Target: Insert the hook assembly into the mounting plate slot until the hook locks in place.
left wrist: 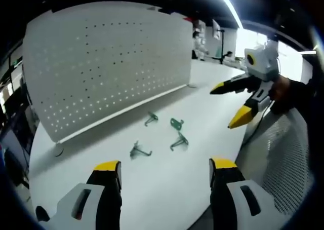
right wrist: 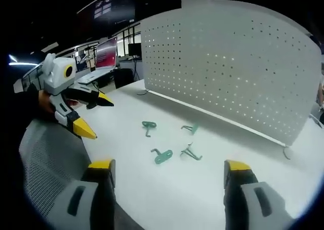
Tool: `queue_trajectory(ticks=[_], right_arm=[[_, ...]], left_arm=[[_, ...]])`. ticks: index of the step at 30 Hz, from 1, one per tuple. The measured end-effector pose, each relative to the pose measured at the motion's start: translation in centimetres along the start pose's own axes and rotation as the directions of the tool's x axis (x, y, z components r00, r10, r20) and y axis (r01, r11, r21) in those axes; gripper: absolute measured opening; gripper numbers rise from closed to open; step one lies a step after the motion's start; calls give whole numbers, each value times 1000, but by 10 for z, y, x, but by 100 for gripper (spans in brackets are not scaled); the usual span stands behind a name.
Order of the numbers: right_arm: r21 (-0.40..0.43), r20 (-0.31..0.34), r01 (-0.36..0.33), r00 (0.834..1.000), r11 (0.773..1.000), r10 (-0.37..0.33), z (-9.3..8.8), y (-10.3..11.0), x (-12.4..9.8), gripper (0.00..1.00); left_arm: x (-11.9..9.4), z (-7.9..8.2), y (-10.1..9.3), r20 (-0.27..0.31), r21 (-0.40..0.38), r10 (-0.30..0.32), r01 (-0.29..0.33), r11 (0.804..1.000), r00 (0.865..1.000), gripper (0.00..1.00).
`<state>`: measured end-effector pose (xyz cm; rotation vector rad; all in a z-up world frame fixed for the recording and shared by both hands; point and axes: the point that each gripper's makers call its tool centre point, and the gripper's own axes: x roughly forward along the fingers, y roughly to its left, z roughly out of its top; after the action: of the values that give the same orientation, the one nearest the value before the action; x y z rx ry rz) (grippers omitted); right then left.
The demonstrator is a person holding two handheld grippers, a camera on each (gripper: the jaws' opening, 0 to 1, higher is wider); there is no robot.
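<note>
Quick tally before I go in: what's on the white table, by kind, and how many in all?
Green metal hooks: 4, at and
White perforated mounting panel: 1, standing upright behind them
Total: 5

The left gripper [left wrist: 165, 175] has its jaws wide apart and holds nothing; the right gripper [right wrist: 169, 175] is the same, jaws spread and empty; both hover side by side, facing forward.
</note>
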<state>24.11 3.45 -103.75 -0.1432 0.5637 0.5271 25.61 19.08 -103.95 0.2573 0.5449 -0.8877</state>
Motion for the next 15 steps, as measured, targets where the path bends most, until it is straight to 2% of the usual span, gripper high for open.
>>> queue_trajectory(ticks=[15], right_arm=[[8,11,20,1000,1000,-20,3,-3,-1,84]], left_arm=[[0,-4,-1,-16,2,-11,11,1000,1000,68]])
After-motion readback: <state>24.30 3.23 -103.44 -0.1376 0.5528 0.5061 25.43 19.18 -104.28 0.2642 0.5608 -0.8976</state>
